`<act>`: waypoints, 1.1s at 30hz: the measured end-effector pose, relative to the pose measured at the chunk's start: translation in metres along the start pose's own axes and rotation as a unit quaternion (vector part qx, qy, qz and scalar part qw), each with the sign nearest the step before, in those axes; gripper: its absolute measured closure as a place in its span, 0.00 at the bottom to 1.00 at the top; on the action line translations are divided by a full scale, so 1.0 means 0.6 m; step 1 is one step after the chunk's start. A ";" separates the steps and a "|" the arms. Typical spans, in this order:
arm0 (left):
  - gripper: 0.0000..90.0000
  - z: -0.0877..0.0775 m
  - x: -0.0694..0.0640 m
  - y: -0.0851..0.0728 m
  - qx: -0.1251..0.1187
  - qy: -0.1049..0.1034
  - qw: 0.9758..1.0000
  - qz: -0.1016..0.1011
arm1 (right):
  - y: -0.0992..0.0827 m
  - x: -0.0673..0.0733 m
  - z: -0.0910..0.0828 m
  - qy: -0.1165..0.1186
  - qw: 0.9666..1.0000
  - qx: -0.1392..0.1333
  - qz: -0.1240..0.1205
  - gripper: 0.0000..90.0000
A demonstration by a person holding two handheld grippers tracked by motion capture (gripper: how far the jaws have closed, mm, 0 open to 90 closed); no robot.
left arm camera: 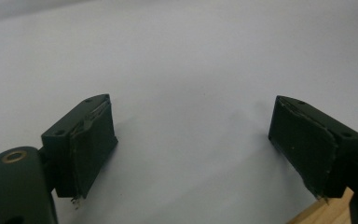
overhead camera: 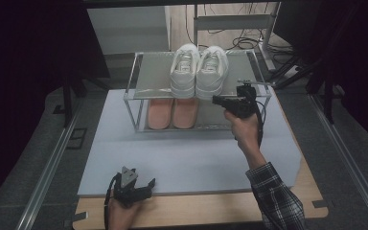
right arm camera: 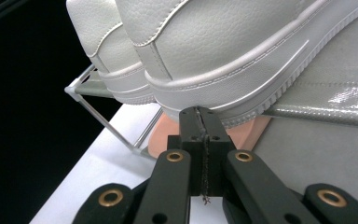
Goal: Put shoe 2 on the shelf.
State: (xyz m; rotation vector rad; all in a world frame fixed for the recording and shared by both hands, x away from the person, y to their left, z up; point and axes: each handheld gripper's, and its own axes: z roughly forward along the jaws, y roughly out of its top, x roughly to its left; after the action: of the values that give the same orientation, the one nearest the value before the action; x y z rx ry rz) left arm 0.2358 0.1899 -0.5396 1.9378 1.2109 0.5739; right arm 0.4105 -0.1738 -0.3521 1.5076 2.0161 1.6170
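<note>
A pair of white sneakers [overhead camera: 199, 72] stands on the top shelf of a clear metal-framed rack [overhead camera: 135, 91], heels toward me. Below them lies a pair of pink shoes [overhead camera: 172, 112]. My right gripper [overhead camera: 216, 99] is shut with nothing in it, its tip at the front shelf edge by the right sneaker's heel. In the right gripper view the closed jaws [right arm camera: 200, 114] sit just under the near sneaker's sole [right arm camera: 223, 42], with a pink shoe [right arm camera: 161, 135] behind. My left gripper [overhead camera: 141, 186] rests open at the mat's near edge; its jaws [left arm camera: 191, 144] are wide apart over bare mat.
The rack stands at the far side of a white mat [overhead camera: 187, 158] on a wooden table [overhead camera: 196, 211]. Dark curtains flank both sides. A metal stand and cables [overhead camera: 239, 33] lie behind the rack. The rack's thin frame bar [right arm camera: 102, 116] runs left of my right jaws.
</note>
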 end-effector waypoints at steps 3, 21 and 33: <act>0.16 0.000 0.000 0.000 0.000 0.000 1.000 0.000 | 0.000 -0.001 -0.001 0.002 1.000 0.001 -0.002 1.00; 0.16 -0.001 0.000 0.000 0.003 0.000 1.000 0.001 | -0.014 -0.011 -0.023 0.006 1.000 0.010 -0.013 0.85; 0.16 -0.001 0.000 0.000 0.002 0.000 1.000 0.000 | -0.023 -0.019 -0.055 -0.005 0.999 0.007 -0.039 0.67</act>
State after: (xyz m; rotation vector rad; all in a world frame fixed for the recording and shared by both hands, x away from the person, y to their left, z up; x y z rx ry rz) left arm 0.2355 0.1900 -0.5393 1.9417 1.2126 0.5725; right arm 0.3867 -0.2028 -0.3548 1.4205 2.0584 1.5652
